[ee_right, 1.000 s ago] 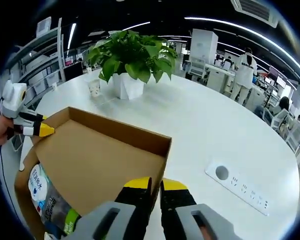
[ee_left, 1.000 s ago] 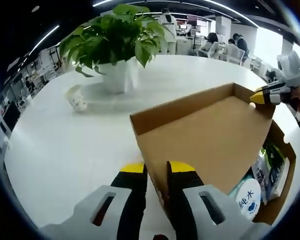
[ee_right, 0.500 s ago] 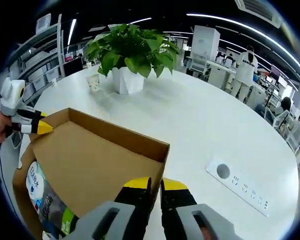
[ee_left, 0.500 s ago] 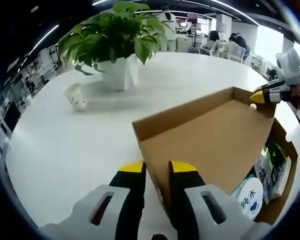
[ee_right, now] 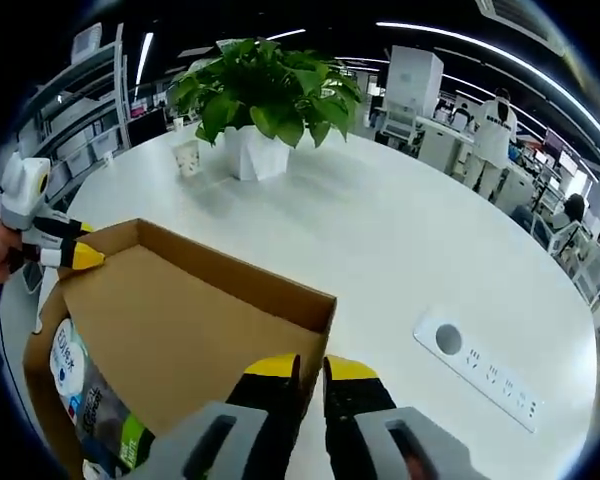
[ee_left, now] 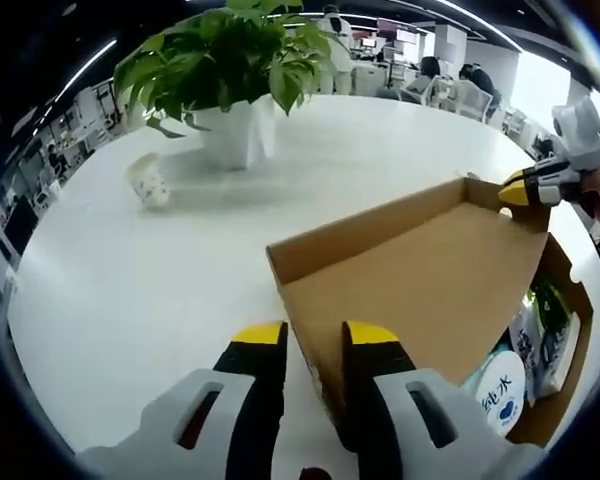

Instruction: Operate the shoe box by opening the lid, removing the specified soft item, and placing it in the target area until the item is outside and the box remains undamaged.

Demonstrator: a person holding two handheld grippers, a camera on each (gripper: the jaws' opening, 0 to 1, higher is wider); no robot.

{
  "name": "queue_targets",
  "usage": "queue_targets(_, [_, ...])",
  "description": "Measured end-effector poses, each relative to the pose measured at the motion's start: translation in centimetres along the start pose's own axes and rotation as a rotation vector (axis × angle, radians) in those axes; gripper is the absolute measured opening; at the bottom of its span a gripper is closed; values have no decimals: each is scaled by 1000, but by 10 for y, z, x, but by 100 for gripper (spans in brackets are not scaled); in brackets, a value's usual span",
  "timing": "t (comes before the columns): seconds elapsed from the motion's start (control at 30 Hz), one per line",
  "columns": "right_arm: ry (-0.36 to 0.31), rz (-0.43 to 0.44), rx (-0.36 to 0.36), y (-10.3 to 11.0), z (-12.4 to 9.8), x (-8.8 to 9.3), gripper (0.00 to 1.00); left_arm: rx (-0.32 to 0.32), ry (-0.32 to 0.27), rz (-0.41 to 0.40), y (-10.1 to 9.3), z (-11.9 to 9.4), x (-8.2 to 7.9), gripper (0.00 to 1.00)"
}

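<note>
The brown cardboard shoe box lid [ee_left: 420,280] is raised, its inner face towards me. My left gripper [ee_left: 315,335] is shut on the lid's near corner wall. My right gripper [ee_left: 515,190], held by a hand, pinches the far corner. In the right gripper view the lid [ee_right: 180,320] sits between my right gripper's [ee_right: 310,365] shut jaws, with my left gripper [ee_right: 85,258] on the opposite corner. Below the lid the box [ee_left: 565,395] holds soft packs [ee_left: 500,392], one white and blue. The same packs [ee_right: 70,360] lie inside the box wall [ee_right: 38,360].
The box stands on a large white round table [ee_left: 130,300]. A potted green plant [ee_left: 230,70] and a paper cup [ee_left: 147,180] stand at the far side. A white socket strip [ee_right: 475,365] lies in the table to the right. Office desks and people are beyond.
Both views have tipped slightly, so the plant sits higher in the picture. The lid stays held at both corners and has moved very little.
</note>
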State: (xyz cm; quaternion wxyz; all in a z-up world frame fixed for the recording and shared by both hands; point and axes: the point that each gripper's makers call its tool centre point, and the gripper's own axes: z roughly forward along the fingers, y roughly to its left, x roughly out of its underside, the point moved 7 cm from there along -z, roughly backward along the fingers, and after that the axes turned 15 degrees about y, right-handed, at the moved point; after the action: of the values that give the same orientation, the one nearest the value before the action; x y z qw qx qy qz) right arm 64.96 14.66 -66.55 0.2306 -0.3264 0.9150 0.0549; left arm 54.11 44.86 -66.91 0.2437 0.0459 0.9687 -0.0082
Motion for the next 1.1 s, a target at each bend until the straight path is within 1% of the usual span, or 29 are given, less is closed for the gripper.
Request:
queue_targets(0.3, [7, 7, -8, 0, 2, 0, 6, 7, 13, -1, 0, 2, 1, 21])
queue_targets(0.43, [29, 5, -17, 1, 4, 4, 10, 11, 18, -4, 0, 2, 1, 22])
queue_targets(0.6, [35, 8, -23, 3, 3, 7, 12, 13, 17, 1, 0, 1, 2, 24])
queue_targets(0.8, [28, 12, -19, 2, -4, 8, 15, 15, 8, -2, 1, -3, 3, 27])
queue_targets(0.83, [21, 19, -17, 1, -9, 7, 15, 17, 5, -1, 1, -6, 3, 28])
queue_targets(1.1, [3, 25, -12, -1, -22, 10, 15, 22, -10, -14, 3, -16, 5, 30])
